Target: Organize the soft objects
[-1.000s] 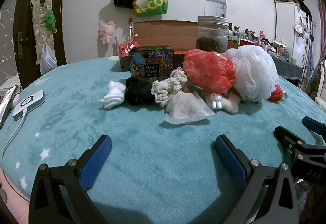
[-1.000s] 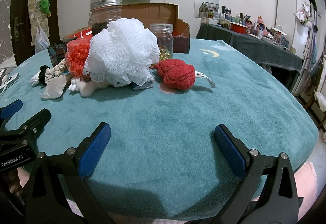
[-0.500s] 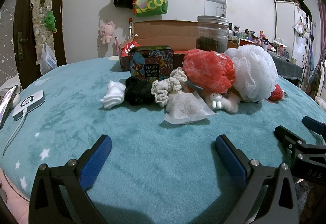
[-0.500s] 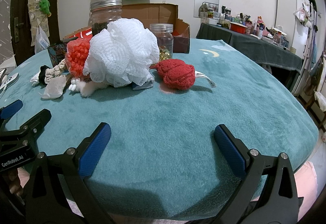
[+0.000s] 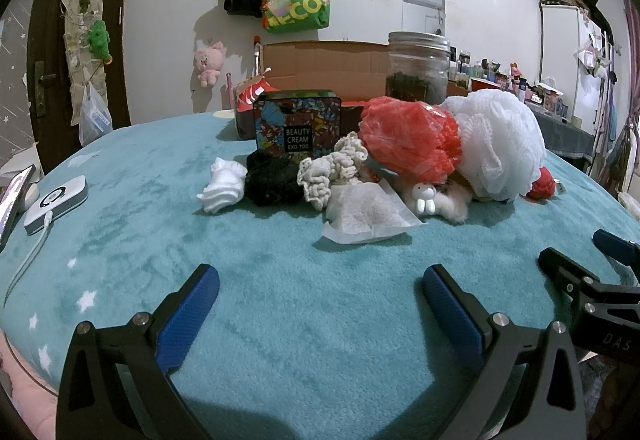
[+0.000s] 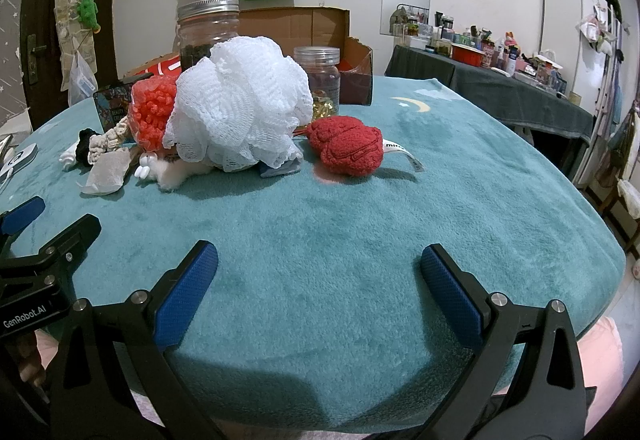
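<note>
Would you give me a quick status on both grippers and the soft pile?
Left gripper open, empty. Right gripper open, empty. Soft pile untouched, white mesh pouf on top. Nothing in the way.

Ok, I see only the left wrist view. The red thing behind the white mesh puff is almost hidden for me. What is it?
Observer: A red knitted soft piece on the blanket, just right of the white mesh puff, with a white label on its right side.
Operator: Does something stand behind the puff?
Observer: Yes, a smaller jar with gold pieces at its bottom, right of the big jar.
Operator: Is the right gripper free?
Observer: The right gripper is open and holds nothing.
</note>
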`<state>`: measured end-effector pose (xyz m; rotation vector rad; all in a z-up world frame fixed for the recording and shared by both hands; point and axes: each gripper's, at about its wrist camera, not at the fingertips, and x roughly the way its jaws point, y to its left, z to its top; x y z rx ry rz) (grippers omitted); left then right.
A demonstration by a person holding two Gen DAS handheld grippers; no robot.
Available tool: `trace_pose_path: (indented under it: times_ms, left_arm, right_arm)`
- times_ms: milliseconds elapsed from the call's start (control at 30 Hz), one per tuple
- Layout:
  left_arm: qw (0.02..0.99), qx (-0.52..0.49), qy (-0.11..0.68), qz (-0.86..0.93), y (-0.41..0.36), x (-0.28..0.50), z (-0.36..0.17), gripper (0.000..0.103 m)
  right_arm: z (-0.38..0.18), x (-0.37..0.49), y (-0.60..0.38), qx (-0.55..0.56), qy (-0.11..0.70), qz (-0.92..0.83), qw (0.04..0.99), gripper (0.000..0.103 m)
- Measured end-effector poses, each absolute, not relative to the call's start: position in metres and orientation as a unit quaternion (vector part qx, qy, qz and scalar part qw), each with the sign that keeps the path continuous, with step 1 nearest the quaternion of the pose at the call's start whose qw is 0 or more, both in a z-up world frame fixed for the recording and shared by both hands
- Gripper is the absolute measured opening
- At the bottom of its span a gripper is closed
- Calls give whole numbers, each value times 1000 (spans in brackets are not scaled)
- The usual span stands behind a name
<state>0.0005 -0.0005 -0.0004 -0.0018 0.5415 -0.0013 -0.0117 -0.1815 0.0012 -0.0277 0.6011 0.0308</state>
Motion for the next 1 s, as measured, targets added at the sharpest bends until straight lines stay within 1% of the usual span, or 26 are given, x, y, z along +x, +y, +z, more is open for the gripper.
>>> trace_pose_path:
  times_ms: [167,267,367,467,733,1000]
  left_arm:
    - [963,-1,269,-1,-1,1,0,103]
    - [959,-4,283,-5,-1,1,0,103]
    - [960,-12,280,-19,1,6,10,103]
    - [965,-7,260,-35,0,6,24,103]
    - [965,21,245,-96,-15,30,55,103]
    - [953,24,267,-141,-19,68,71,103]
  right_arm:
    - [0,-12,-182,-14,296,15,955,103]
    - [-1,-12,-182,-13,297,16,955,103]
    - [0,-9,-183,-10,304,20,952,103]
    - [6,-6,-185,-3,305,36,952,103]
    - [50,8,-190,9,267,70,961,103]
    - [68,54,-202,37,283,140,948,103]
